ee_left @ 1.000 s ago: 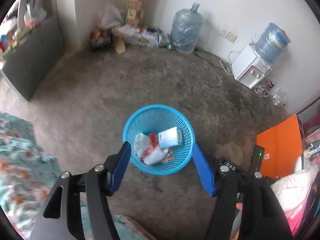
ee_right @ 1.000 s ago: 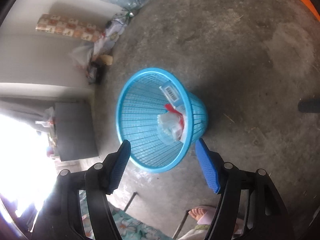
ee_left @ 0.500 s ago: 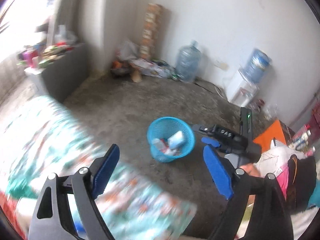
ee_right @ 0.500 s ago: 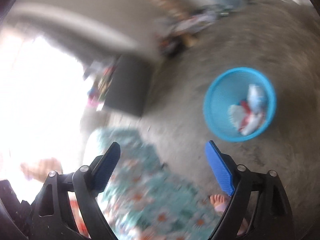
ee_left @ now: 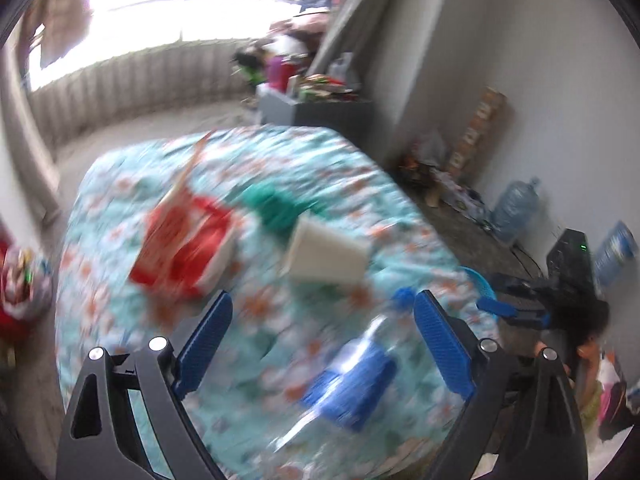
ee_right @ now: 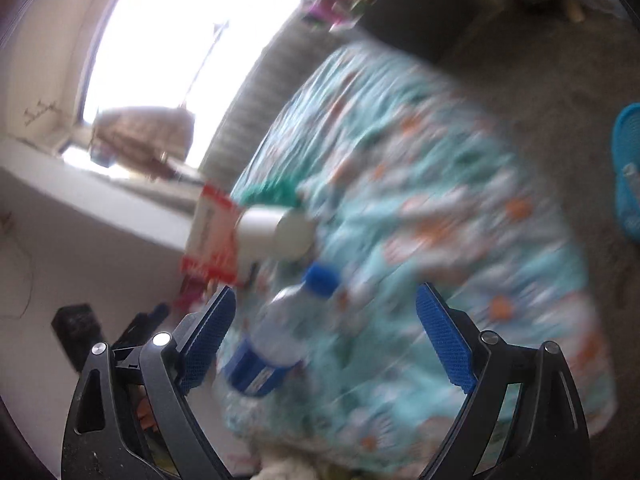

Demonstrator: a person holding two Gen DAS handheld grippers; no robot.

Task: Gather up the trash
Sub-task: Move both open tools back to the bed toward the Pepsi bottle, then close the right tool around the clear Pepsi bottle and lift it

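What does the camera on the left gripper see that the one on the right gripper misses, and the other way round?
Only the left view shows the water jug by the far wall and the other gripper held out at the right. Only the right view shows the window sill and a good part of the blue basket on the floor. Both show the flowered cloth, the red box, the white cup and the blue-capped bottle, all blurred.
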